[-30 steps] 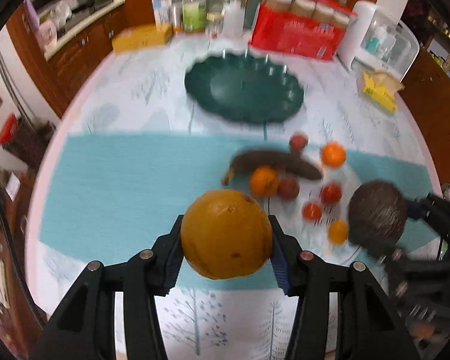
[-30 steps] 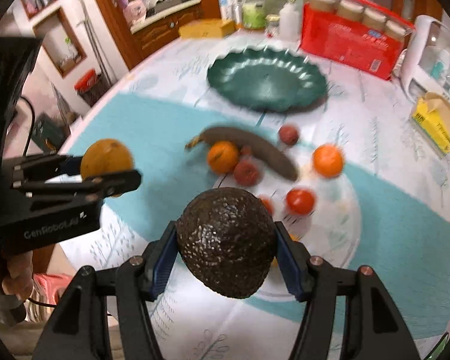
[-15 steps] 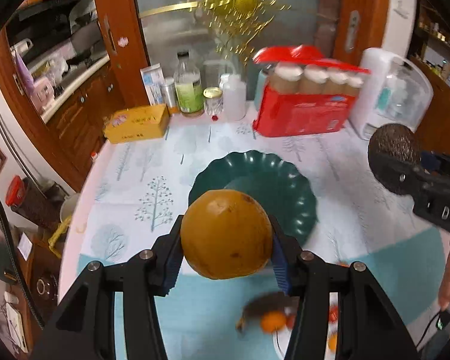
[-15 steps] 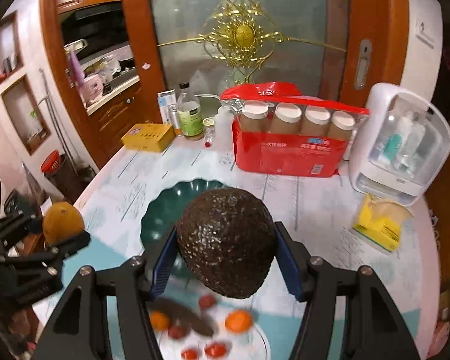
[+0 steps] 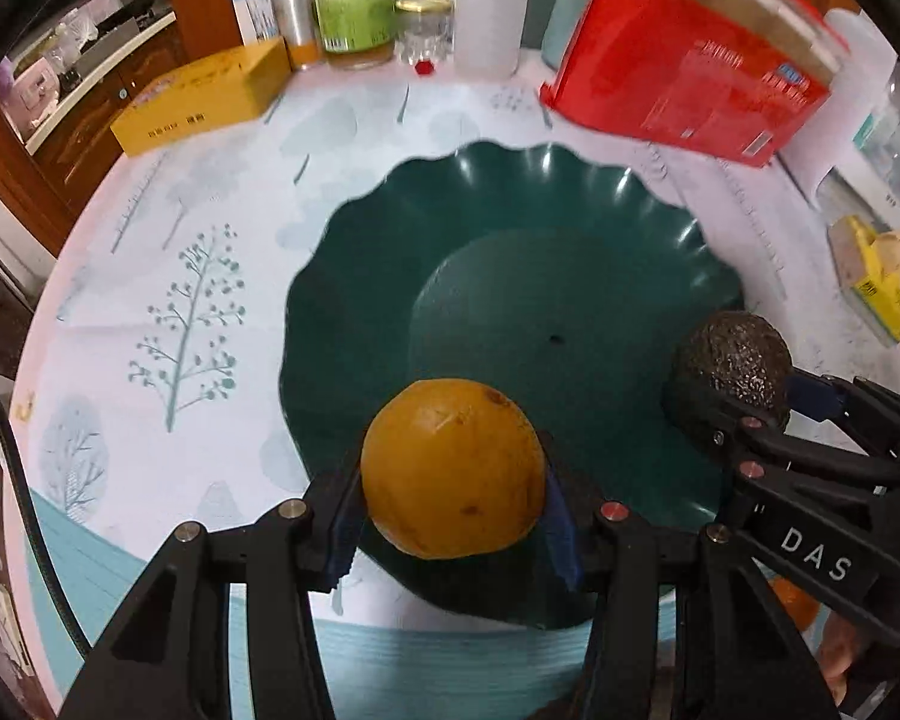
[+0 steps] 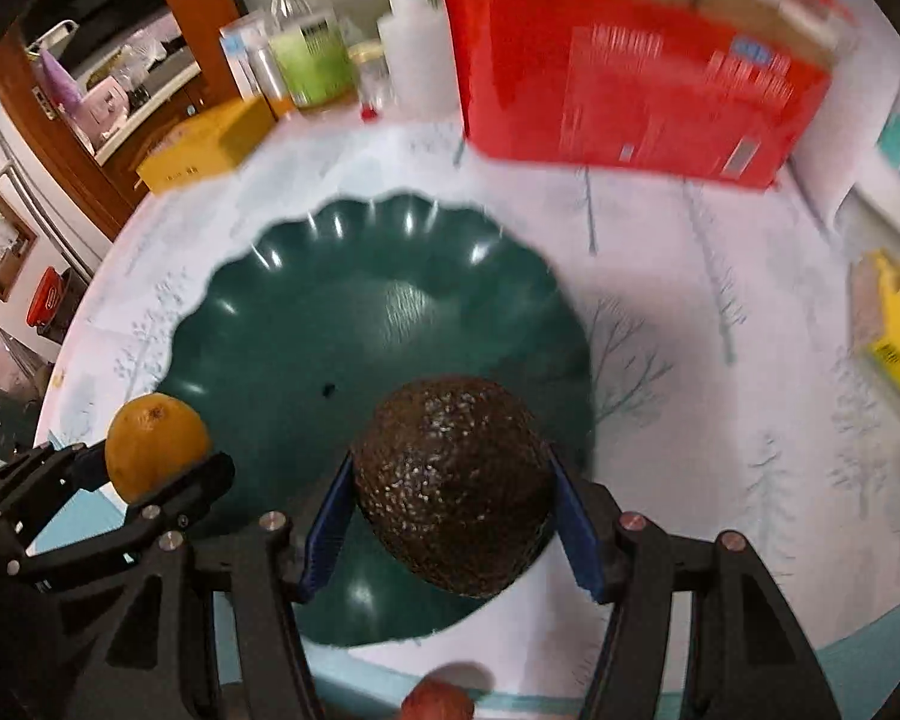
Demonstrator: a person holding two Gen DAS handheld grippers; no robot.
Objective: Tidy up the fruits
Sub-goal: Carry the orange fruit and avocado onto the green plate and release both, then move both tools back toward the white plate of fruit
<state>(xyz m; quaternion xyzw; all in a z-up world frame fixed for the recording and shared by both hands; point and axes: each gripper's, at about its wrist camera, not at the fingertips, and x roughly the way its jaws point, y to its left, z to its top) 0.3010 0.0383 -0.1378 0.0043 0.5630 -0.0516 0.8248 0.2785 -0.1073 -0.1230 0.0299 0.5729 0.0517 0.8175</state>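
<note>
Left tongs (image 5: 450, 531) are clamping a smooth, faintly scuffed orange (image 5: 453, 468) over the near rim of the green scalloped plate (image 5: 354, 276); letting go here risks it rolling off. Right tongs (image 6: 450, 531) are gripping a pebbly dark avocado (image 6: 456, 483) above the plate's right edge (image 6: 282, 324); crowded, both fruits may collide.

A home kitchen: wooden cabinets (image 6: 168, 12), cluttered tablecloth-covered table (image 5: 210, 228).

Both grippers have swung from the loose fruit to the green plate (image 5: 342, 276), which now lies close beneath them.
</note>
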